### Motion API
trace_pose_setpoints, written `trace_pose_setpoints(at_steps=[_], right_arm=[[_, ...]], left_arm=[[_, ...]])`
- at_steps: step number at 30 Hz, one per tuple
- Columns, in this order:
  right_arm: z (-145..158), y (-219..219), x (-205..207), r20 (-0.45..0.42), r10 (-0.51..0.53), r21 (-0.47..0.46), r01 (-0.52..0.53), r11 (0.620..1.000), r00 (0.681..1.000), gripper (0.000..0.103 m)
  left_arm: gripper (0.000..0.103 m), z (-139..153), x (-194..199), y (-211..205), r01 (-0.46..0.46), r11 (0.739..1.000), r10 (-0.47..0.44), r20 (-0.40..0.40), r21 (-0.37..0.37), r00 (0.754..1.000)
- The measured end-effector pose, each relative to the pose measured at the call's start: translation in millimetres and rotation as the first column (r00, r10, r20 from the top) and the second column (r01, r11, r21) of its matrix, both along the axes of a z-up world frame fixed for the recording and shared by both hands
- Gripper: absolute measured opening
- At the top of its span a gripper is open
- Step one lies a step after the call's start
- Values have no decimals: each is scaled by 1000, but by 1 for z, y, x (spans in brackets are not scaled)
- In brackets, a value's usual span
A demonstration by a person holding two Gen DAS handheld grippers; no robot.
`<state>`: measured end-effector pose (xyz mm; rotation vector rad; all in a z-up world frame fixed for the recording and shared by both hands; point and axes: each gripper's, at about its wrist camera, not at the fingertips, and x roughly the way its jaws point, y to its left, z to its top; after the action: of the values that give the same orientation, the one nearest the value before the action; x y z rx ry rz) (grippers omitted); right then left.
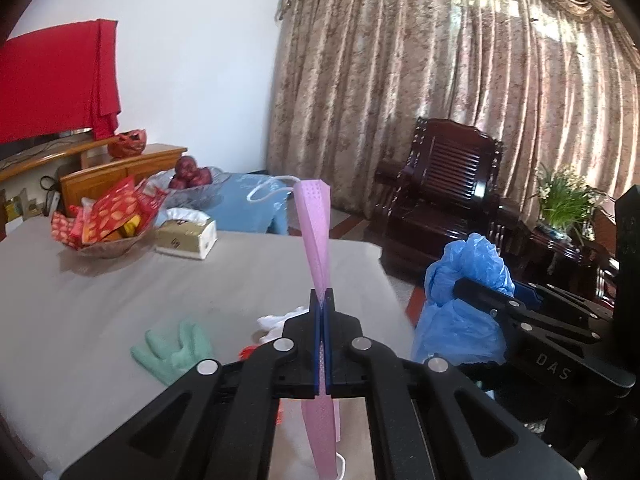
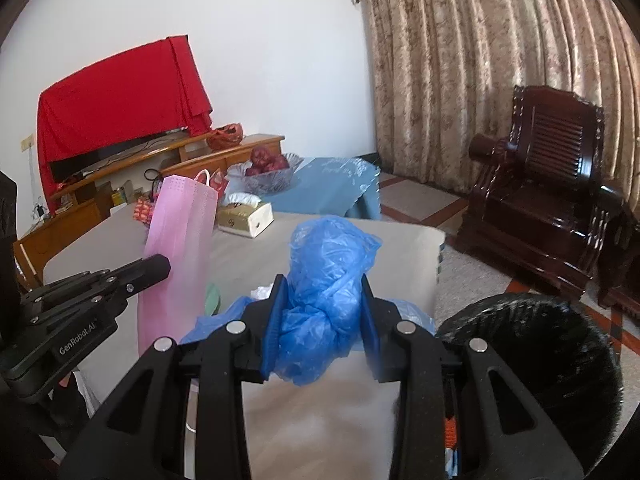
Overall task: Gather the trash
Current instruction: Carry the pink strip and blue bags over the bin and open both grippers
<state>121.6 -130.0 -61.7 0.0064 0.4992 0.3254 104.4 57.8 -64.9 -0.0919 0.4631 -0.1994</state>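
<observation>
The jaws of the left gripper (image 1: 322, 300) were pressed together on a pink face mask (image 1: 316, 236), which stood up edge-on above the tips and hung down below them, its white ear loop showing at the bottom. In the right wrist view the same mask (image 2: 180, 248) showed its flat side, held up above the table. The jaws of the right gripper (image 2: 324, 300) stood a fair way apart with a crumpled blue plastic bag (image 2: 326, 288) bunched between the blue pads (image 2: 276, 320); the bag filled the gap and spilled out to either side. From the left wrist the bag (image 1: 460, 304) and the right gripper (image 1: 460, 286) sat just to the right of the table's corner.

Below the grippers lay a table with a grey cloth (image 1: 120, 288). A green glove (image 1: 176, 348) lay flat on it near the left gripper, with white scraps (image 1: 280, 320) just beside the fingers. Farther back stood a tissue box (image 1: 186, 238), a bowl of red snack packets (image 1: 108, 224) and a glass bowl of red fruit (image 1: 192, 184). A black waste bin (image 2: 540, 360) stood on the floor to the right of the table, near the right gripper. A dark wooden armchair (image 2: 540, 184) stood before the patterned curtain (image 1: 440, 80), and a red cloth (image 2: 116, 96) was draped over a screen by the wall
</observation>
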Motion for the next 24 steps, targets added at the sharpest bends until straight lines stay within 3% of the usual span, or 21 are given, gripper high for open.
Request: trace_pose_setpoints(at_steps=[13,24], right_arm=[[20,-71,-17,57,-144,-32,146,989,988,33],[3,-150,-27,50,-310,-64,313,948,949,33]], left_arm=[[1,19,4,-63,146,989,-144,51,-21,988],[1,13,22,-152,321,946,-320,44,-38,947]])
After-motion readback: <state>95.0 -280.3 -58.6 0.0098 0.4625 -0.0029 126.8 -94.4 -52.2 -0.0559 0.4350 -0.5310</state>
